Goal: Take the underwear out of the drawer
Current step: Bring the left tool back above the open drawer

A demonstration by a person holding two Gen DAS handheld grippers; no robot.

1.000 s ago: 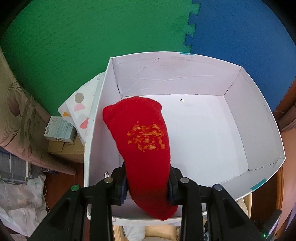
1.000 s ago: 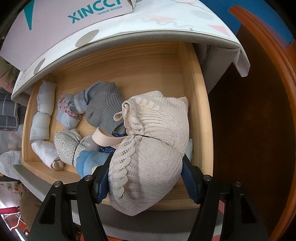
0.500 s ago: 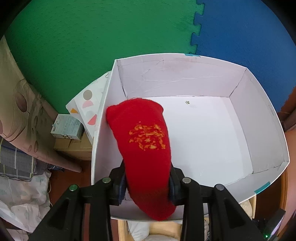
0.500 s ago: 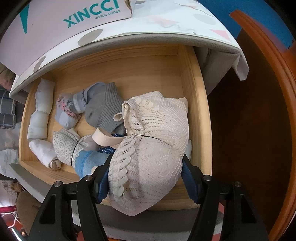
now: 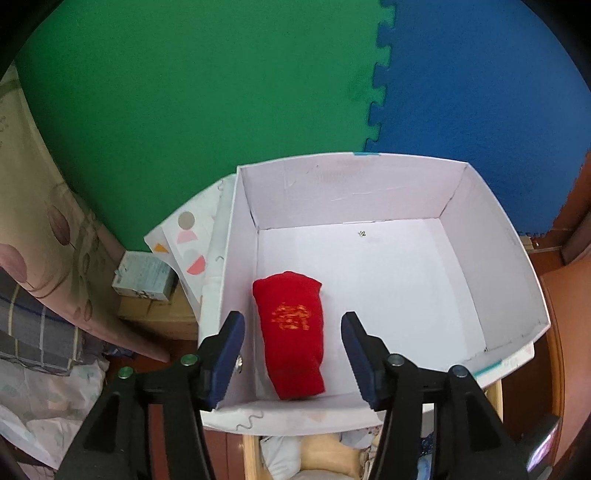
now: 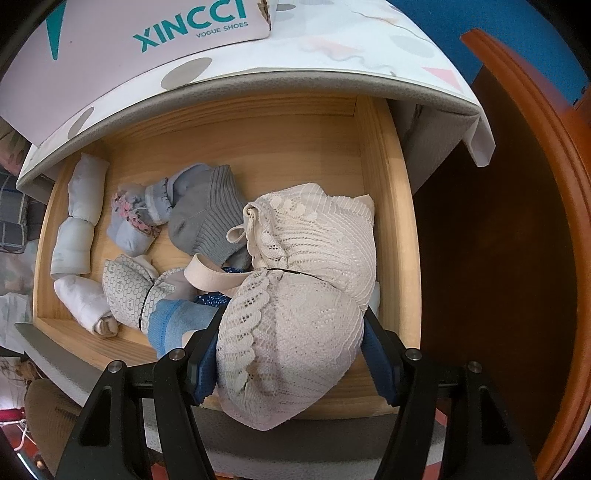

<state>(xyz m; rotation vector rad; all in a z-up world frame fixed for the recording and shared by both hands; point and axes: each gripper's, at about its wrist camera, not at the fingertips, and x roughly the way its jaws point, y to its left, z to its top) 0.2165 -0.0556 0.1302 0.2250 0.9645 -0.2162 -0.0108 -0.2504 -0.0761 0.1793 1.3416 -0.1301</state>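
In the left wrist view a red sock with gold print (image 5: pixel 293 334) lies on the floor of a white cardboard box (image 5: pixel 491 266), near its front left corner. My left gripper (image 5: pixel 293 354) is open above it, jaws wide on either side, not touching. In the right wrist view my right gripper (image 6: pixel 291 354) is shut on a cream lace bra (image 6: pixel 306 295) and holds it over the front of the open wooden drawer (image 6: pixel 384 177). Rolled socks and underwear (image 6: pixel 166 236) lie in the drawer's left half.
The white box stands on a patterned top (image 6: pixel 332 55) over the drawer; its side reads XINCCI (image 6: pixel 184 26). Green and blue foam mats (image 5: pixel 221 92) lie beyond. A small carton (image 5: pixel 144 277) and bedding sit left. A dark wood panel (image 6: pixel 498 240) stands right of the drawer.
My left gripper opened and let go of the red sock, which dropped onto the box floor. The left gripper also pulled back and up. The right gripper still holds the bra, barely moved.
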